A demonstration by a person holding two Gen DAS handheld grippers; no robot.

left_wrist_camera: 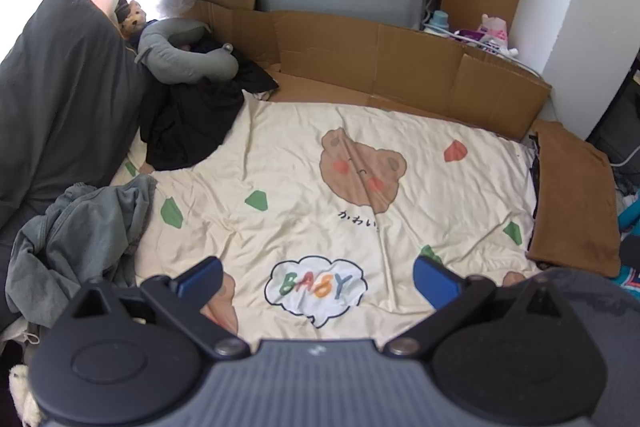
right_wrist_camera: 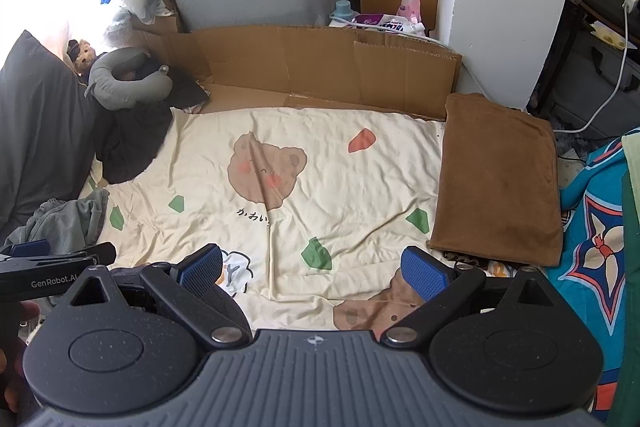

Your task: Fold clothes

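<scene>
While both tools hang above the cream bear-print sheet [left_wrist_camera: 320, 187] with nothing between their blue pads, the clothes wait at the left edge of the bed. The left tool [left_wrist_camera: 316, 277] has its jaws wide apart and empty, and the right tool [right_wrist_camera: 314, 267] is the same, spread open over the near part of the sheet.

The nearest garment is a crumpled grey-green garment [left_wrist_camera: 80, 227], lying in a heap at the left side, partly on the sheet and just beside the dark grey pillow [left_wrist_camera: 60, 87]. Farther back there is a black garment [left_wrist_camera: 192, 123], also bunched, under the grey neck pillow [left_wrist_camera: 184, 55]. On the right side a brown folded cloth [right_wrist_camera: 500, 179] lies flat and looks already done.

I judge that the grey-green piece is light, soft and limp, so it will sag and keep no shape when it is lifted. One pinch in the middle would only raise a bundle. It seems better to find a hem, collar or shoulder seam, take it with two tools well apart, and drag it to the open middle of the sheet to spread it. The fabric looks thick enough that the pads should not slip.
</scene>
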